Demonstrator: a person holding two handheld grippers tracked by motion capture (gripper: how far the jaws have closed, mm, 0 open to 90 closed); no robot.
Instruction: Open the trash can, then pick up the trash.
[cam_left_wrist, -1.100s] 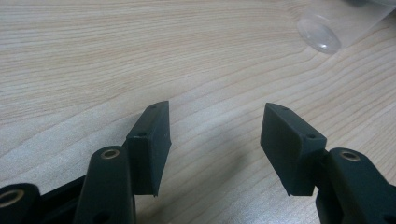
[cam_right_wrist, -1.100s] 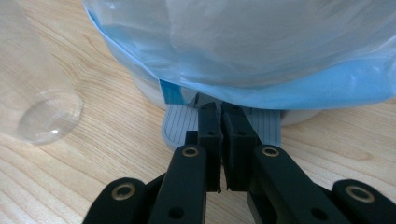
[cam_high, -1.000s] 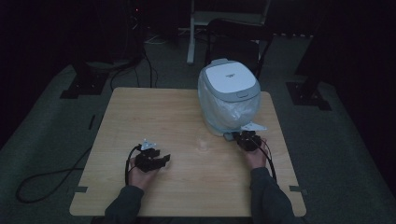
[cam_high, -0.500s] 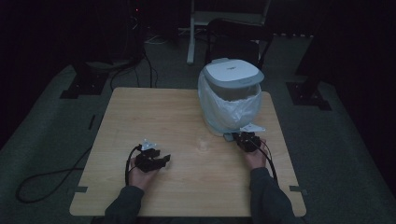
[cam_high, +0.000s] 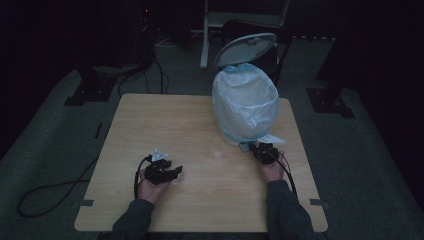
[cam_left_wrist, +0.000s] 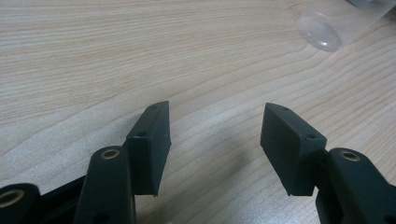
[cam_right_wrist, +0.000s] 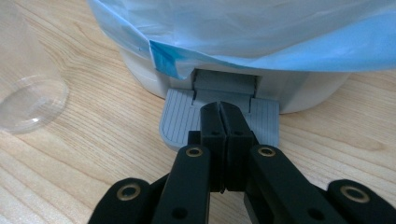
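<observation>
A white pedal bin (cam_high: 245, 107) lined with a pale blue bag (cam_right_wrist: 261, 32) stands at the table's back right. Its lid (cam_high: 246, 49) is tipped up and open. My right gripper (cam_high: 259, 149) sits at the bin's foot; in the right gripper view it (cam_right_wrist: 219, 109) is shut, its tips resting on the grey ribbed pedal (cam_right_wrist: 182, 121). My left gripper (cam_high: 175, 171) lies low over the table's front left, open (cam_left_wrist: 215, 126) with nothing between its jaws. A clear plastic cup (cam_high: 217, 154) lies on its side between the two grippers.
The wooden table (cam_high: 165, 125) has bare room at the left and middle. The cup (cam_left_wrist: 327, 28) is ahead and to the right of the left jaws, and at the left (cam_right_wrist: 28, 93) in the right gripper view. Dark floor, stands and cables surround the table.
The bin's lid has swung up from closed to fully open while my right gripper stays on the pedal. The left gripper has not moved.
</observation>
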